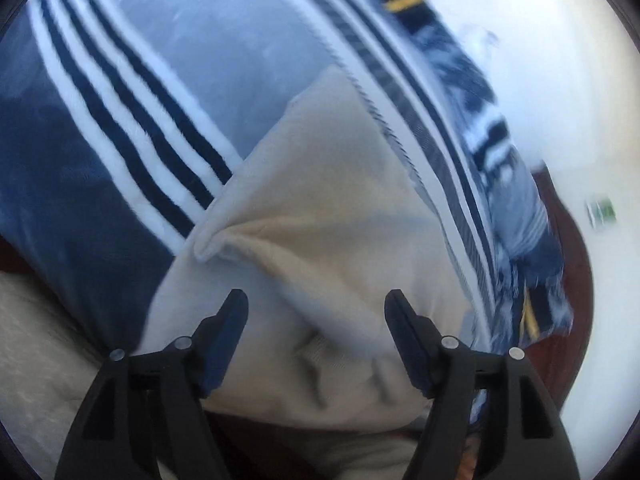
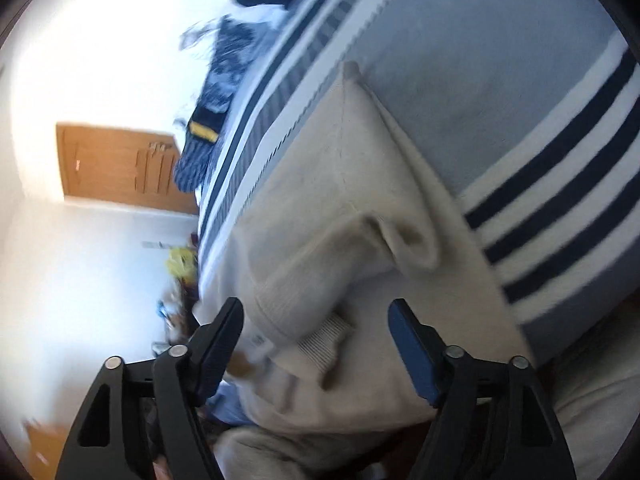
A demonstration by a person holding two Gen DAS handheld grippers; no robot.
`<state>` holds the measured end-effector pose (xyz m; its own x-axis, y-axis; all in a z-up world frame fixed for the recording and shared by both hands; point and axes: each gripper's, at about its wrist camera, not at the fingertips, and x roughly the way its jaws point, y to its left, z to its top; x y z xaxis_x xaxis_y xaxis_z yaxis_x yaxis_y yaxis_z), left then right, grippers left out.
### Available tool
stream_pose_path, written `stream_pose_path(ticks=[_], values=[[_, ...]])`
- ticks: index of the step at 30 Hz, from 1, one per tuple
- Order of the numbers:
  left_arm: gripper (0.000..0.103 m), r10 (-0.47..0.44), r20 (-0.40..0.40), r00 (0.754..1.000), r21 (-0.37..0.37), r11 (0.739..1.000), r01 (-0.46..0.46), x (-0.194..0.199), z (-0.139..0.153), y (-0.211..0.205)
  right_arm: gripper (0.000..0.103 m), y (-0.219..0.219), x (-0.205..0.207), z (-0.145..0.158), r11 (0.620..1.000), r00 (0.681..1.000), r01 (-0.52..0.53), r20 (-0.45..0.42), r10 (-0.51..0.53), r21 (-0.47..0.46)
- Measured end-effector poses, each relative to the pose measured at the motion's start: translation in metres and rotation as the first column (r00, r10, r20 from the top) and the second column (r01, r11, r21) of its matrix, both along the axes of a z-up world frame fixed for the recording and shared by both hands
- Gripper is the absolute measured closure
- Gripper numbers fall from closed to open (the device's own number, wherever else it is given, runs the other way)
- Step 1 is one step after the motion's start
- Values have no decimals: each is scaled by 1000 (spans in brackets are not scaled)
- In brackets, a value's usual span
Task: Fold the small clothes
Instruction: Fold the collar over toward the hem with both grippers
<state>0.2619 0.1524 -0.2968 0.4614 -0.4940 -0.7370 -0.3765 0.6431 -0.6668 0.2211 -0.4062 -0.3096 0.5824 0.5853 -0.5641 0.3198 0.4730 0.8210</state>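
A cream garment [image 1: 320,200] lies bunched on a light blue blanket [image 1: 200,40] with white and navy stripes. In the left wrist view my left gripper [image 1: 317,296] hangs just over the garment's near edge, jaws wide apart, the pads touching no cloth. The right wrist view shows the same cream garment [image 2: 340,200] on the striped blanket [image 2: 500,80], with a raised fold in its middle and a ribbed edge [image 2: 324,340] near the fingers. My right gripper [image 2: 316,302] is open above that ribbed edge and grips nothing.
A navy patterned fabric with a yellow band [image 1: 404,0] [image 2: 204,132] lies along the blanket's far side. A wooden door [image 2: 112,160] and white wall stand beyond. Small colourful items [image 2: 182,262] sit past the blanket's edge. Grey cloth [image 1: 36,340] lies at lower left.
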Motion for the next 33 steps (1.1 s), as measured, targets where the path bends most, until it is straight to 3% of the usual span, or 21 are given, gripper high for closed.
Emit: stream_pose_path(ticks=[2,4,5,6,8,9,10,13,15,17,19,22,23,25,26,30,33], values=[[33,24,-79,997,29,999,-21,16,-11,-3,21,1,22,-6,998,997,43,-65,-39,46],[35,61,-160,985,75,996,-49,25,-25,-3,21,1,37,-11,998,987,68,-149,-66,8],[43,62,-159,985,66,996,-52,25,-28,-3,21,0,43,-15,996,977,88,-193,-87,-6],[59,49,-153,987,51,998,-41,24,-31,-5,24,0,48,-19,996,972,92,-215,-91,-5],[79,14,-145,989,56,998,-6,21,-32,-8,52,4,64,-19,996,966,54,-249,-69,-66],[91,-9,-131,991,69,997,18,16,-33,-9,78,6,64,-16,993,964,27,-259,-56,-111],[96,-23,-123,992,83,996,33,12,-32,-9,88,9,63,-14,989,965,-11,-260,-27,-145],[99,-66,-27,997,73,995,68,-13,-26,0,94,7,37,-4,978,979,-57,-206,16,-199],[99,-72,10,997,67,995,71,-31,-26,7,95,2,8,0,986,992,-63,-119,45,-157],[98,-55,-11,998,55,997,56,-35,-34,9,95,-1,-15,4,983,997,-64,-56,55,-171],[95,-52,-26,998,89,995,54,-33,-43,6,95,-6,-36,-9,982,998,-30,-63,18,-187],[94,-60,-19,998,122,991,62,-33,-44,-1,92,-12,-38,-27,993,996,9,-84,-19,-116],[93,-67,-6,998,115,991,67,-36,-42,-1,84,-14,-38,-23,993,998,19,-54,-26,-117],[83,-75,32,997,105,992,71,-40,-37,1,26,-17,-45,-11,988,1000,25,-9,-26,-150],[75,-76,52,996,107,992,70,-42,-34,2,23,-20,-49,-6,986,999,42,12,-41,-161],[70,-83,73,994,99,992,76,-42,-31,-2,23,-20,-45,-11,988,999,48,10,-47,-149],[66,-122,61,991,109,987,115,-31,-34,-11,35,-10,-27,-19,986,1000,-4,-20,0,-167]])
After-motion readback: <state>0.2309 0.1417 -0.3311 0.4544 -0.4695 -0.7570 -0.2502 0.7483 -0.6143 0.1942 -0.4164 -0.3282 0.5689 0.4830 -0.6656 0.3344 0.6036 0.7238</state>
